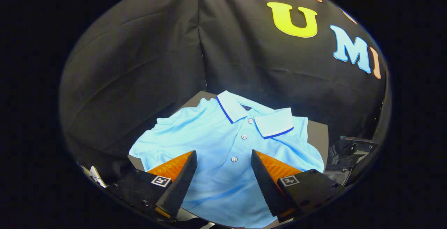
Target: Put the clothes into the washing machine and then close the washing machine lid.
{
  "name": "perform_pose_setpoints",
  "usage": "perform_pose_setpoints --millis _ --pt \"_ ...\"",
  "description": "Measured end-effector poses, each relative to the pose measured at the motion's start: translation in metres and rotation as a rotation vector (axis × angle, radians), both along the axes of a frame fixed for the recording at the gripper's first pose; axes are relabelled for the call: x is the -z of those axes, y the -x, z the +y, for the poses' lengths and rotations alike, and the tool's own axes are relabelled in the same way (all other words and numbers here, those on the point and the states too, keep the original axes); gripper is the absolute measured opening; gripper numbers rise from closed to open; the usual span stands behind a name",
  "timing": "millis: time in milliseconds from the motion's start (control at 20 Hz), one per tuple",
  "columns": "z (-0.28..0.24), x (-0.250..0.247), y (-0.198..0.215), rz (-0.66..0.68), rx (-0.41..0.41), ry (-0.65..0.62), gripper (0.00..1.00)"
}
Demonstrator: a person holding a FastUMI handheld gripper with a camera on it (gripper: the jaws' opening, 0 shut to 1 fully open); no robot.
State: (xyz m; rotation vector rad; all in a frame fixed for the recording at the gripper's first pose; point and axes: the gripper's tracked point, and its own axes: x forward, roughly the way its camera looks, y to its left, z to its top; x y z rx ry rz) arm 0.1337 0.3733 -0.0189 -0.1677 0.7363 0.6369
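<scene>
Creased black cloth wall [146,65] behind grey tabletop [316,136].

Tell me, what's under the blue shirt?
The light blue polo shirt lies on a flat dark grey surface, visible at its edges; the rest is covered. The hand-held gripper hovers open above it.

A light blue shirt [223,141] lies flat on a dark bench [316,134]. It has a collar with a dark blue stripe and three small buttons down the front. The collar points toward 12 o'clock. The tongs [223,157] are wide open above the shirt, one finger at 7 o'clock and one at 5 o'clock, with the lowest button between them. Nothing is pinched. A black cloth wall [139,65] stands behind the bench.
</scene>
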Motion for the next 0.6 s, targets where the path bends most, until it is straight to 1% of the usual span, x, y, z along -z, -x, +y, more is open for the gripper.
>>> perform_pose_setpoints --millis 100,300,500,550,600 --pt "0.000 0.009 -0.007 0.025 0.002 0.031 0.97" --pt "0.001 0.026 -0.004 0.082 -0.026 0.083 0.97" --pt "0.005 0.026 -0.006 0.066 -0.061 0.133 0.97" --pt "0.006 0.028 -0.004 0.072 -0.070 0.135 0.96" --pt "0.005 0.027 -0.003 0.081 -0.068 0.138 0.88"
